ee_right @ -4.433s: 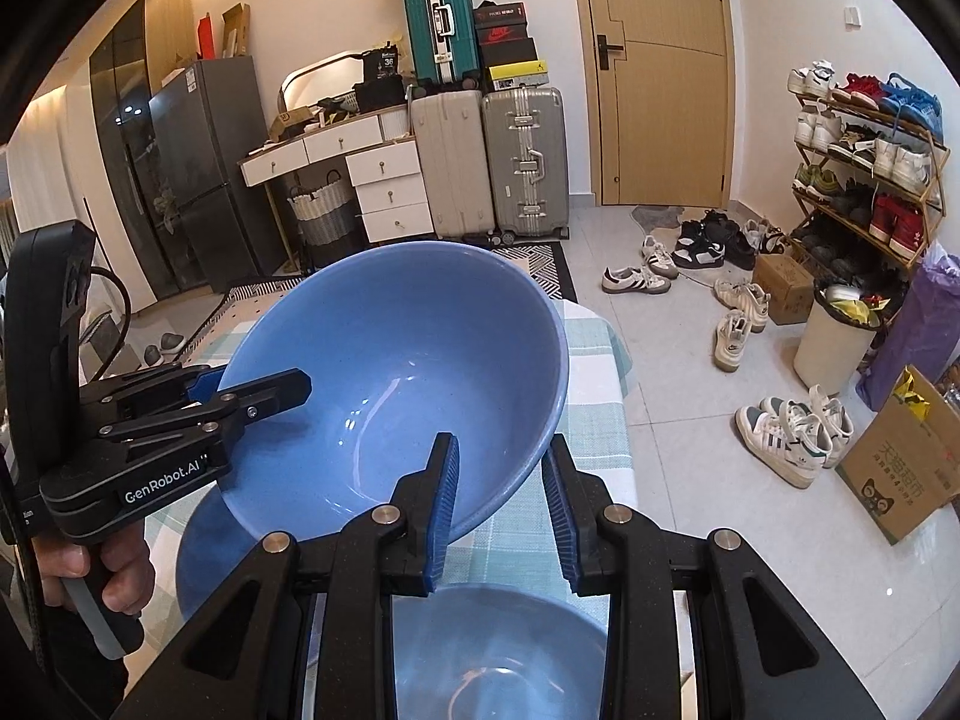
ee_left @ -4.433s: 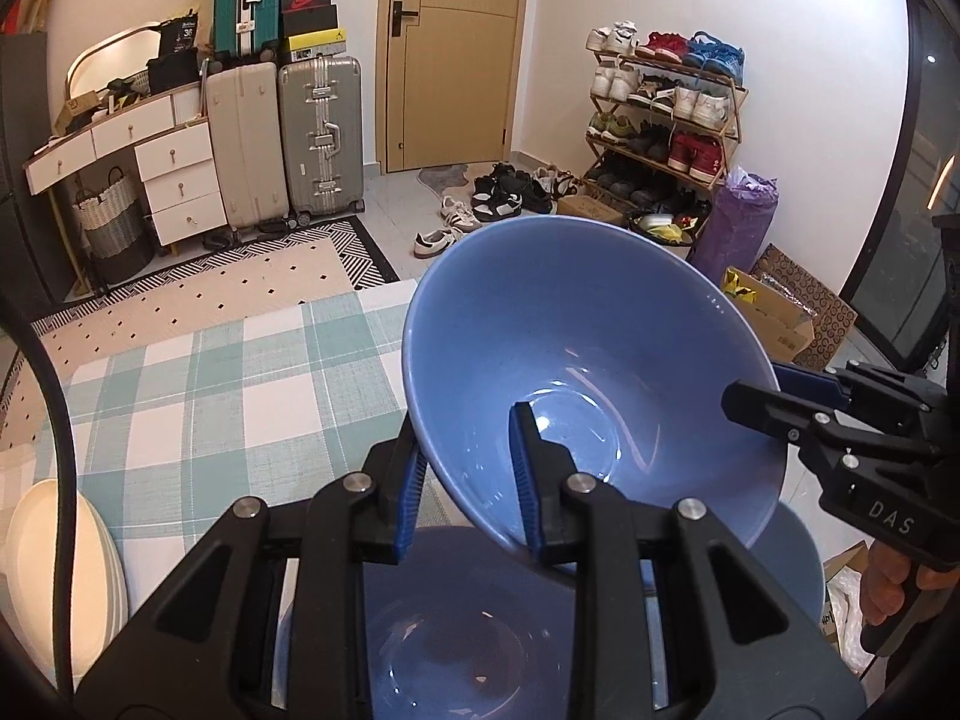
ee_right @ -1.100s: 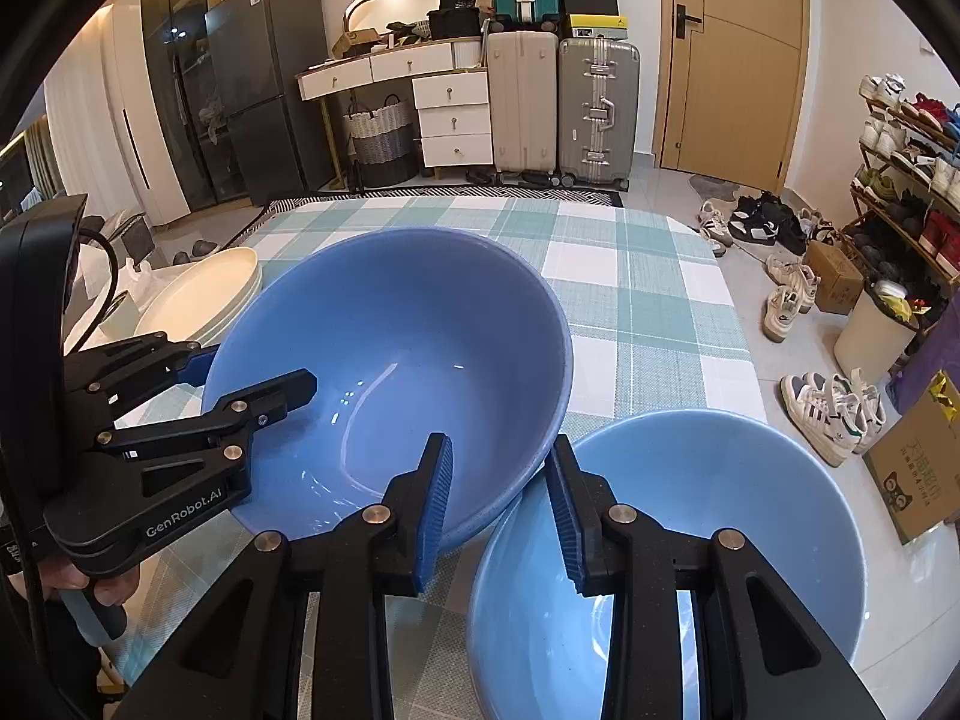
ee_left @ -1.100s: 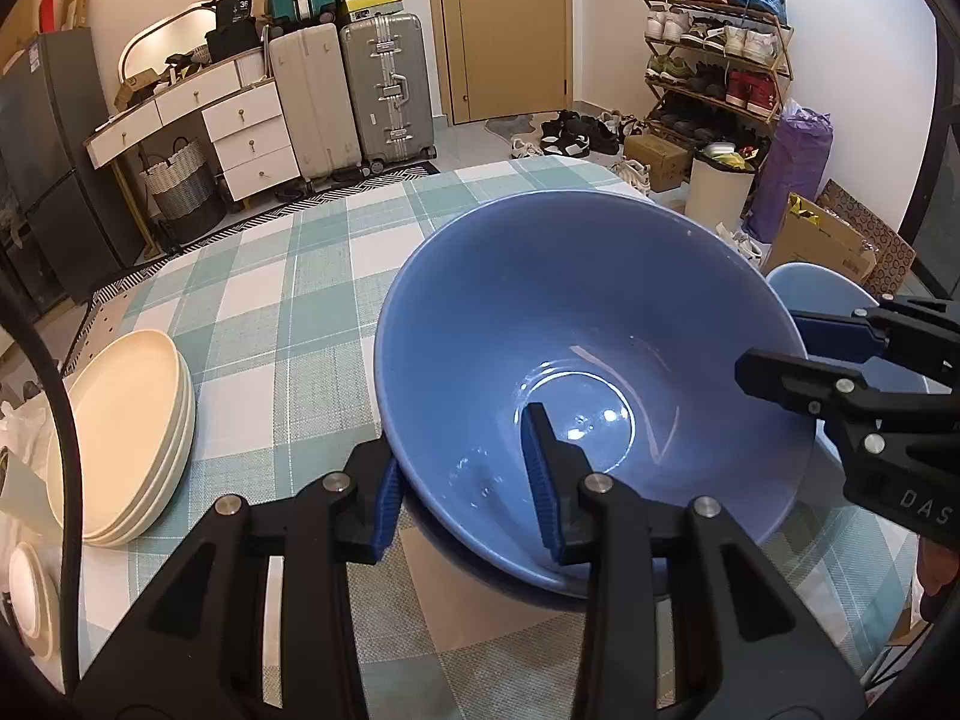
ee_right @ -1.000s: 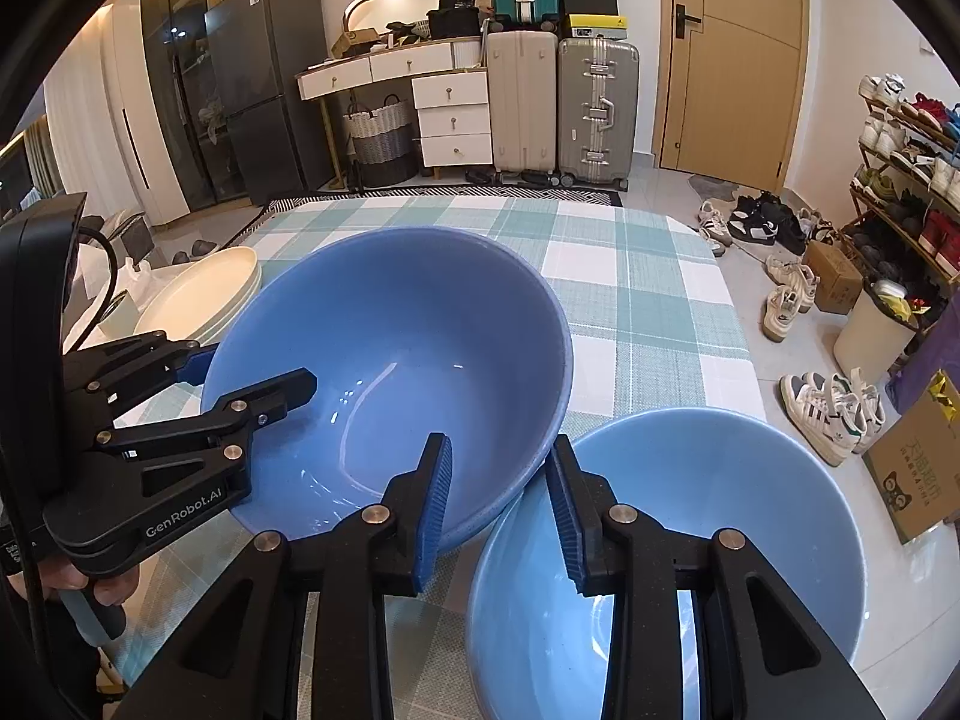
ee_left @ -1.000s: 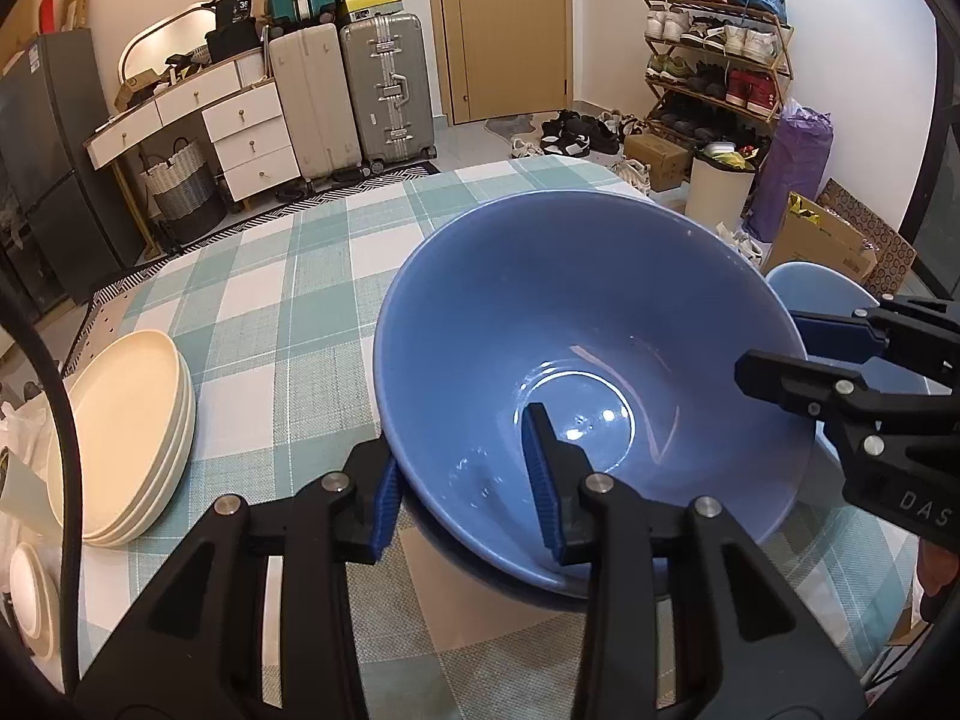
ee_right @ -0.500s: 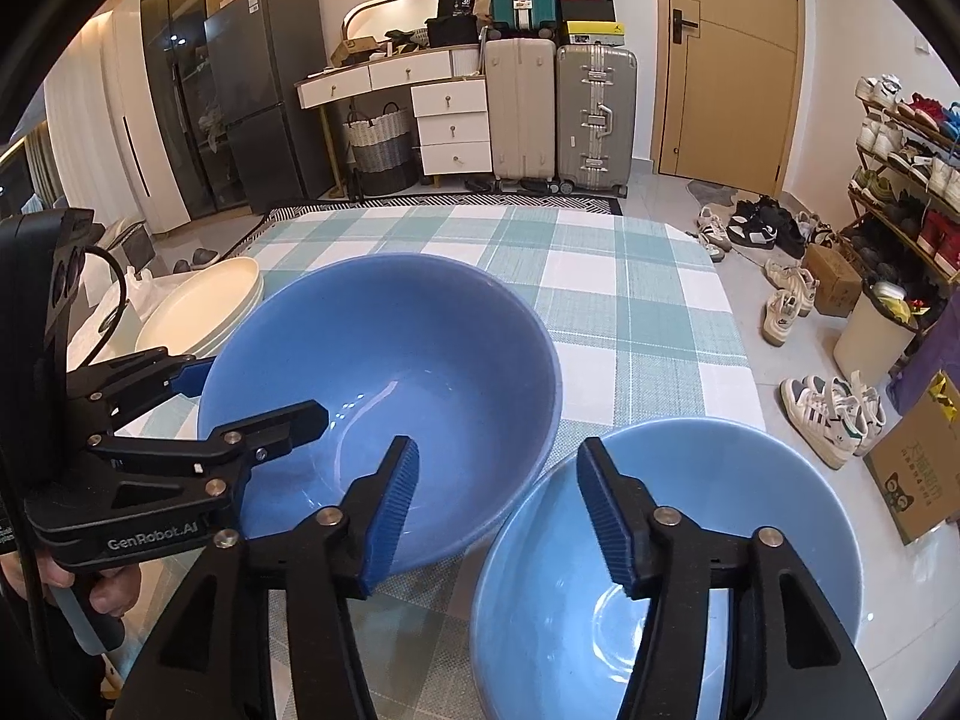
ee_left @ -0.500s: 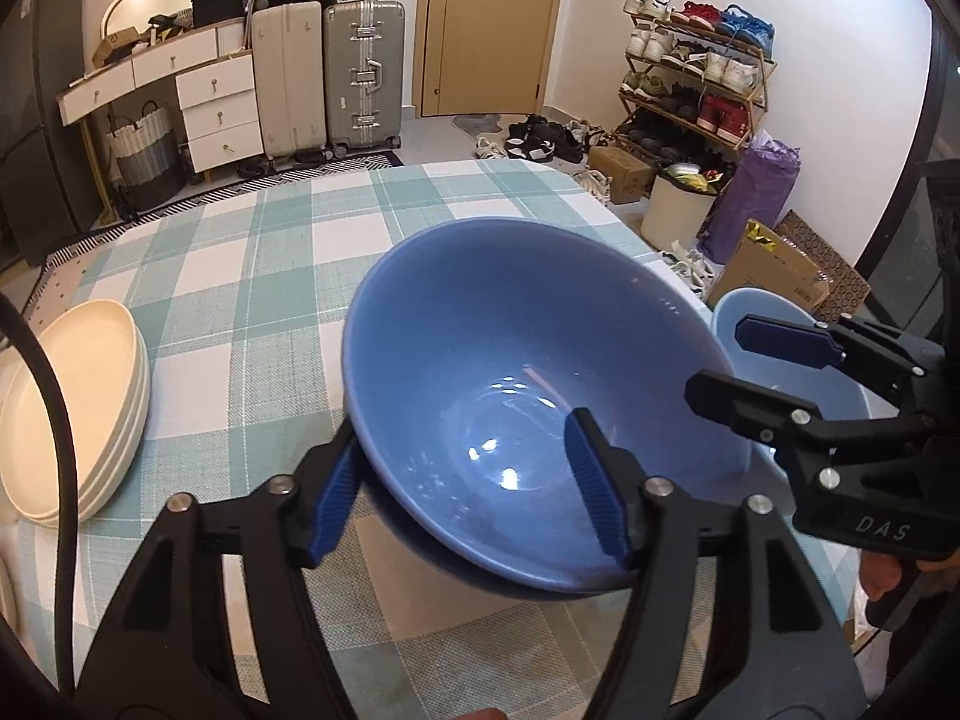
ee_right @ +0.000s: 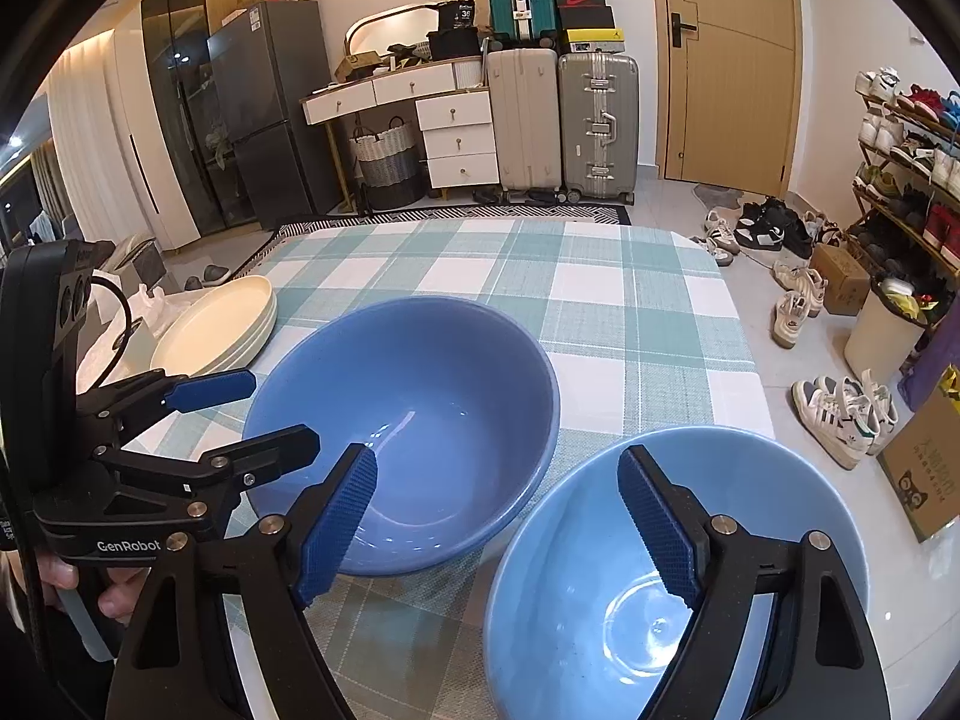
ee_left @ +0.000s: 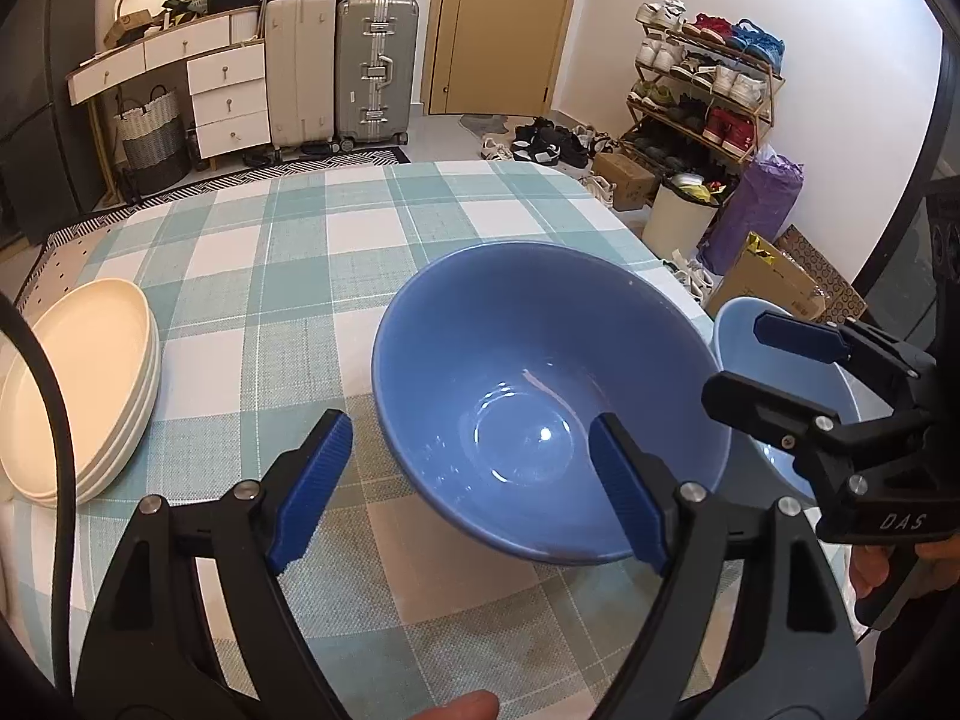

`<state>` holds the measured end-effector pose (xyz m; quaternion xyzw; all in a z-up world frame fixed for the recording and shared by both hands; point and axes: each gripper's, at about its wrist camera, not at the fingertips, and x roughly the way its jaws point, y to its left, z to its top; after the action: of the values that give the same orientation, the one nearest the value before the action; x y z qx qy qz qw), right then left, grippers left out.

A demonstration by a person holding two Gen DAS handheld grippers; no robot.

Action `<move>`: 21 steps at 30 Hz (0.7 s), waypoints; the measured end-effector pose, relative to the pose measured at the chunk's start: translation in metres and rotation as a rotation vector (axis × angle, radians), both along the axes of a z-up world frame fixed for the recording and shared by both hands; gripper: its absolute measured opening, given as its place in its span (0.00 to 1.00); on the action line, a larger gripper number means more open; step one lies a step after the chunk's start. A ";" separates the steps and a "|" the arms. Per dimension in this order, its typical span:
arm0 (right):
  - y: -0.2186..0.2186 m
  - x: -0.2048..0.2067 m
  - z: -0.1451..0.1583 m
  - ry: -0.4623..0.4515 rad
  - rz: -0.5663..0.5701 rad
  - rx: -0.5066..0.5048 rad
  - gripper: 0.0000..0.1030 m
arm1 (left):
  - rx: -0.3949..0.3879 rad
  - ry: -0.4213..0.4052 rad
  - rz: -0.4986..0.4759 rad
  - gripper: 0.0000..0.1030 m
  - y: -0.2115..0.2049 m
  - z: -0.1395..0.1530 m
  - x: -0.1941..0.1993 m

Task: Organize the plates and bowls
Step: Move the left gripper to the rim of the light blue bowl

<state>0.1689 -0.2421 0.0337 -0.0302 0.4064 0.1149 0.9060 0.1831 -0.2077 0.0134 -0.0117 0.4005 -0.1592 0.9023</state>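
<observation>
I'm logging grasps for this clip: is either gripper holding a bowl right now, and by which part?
Nothing is held. The left gripper and the right gripper are both opening, pads clear of the dark blue bowl, which sits on the checked tablecloth.

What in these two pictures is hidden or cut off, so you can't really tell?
- Light blue bowl, left wrist view: mostly hidden behind the right gripper.
- Stack of cream plates, same view: cut off by the edge, count unclear.
- Deep blue bowl: what lies under it.
</observation>
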 end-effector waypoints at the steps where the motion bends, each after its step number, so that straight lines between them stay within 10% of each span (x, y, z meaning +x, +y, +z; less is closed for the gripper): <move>1: 0.000 0.000 0.000 -0.001 0.000 0.000 0.83 | 0.005 -0.002 0.002 0.78 0.001 0.000 0.000; 21: -0.042 -0.016 0.026 -0.052 -0.126 0.000 0.98 | 0.015 -0.007 -0.044 0.98 -0.029 0.012 -0.028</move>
<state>0.1531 -0.2842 0.0594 -0.0074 0.3838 0.0567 0.9216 0.1551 -0.2362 0.0254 0.0044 0.3986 -0.1764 0.9000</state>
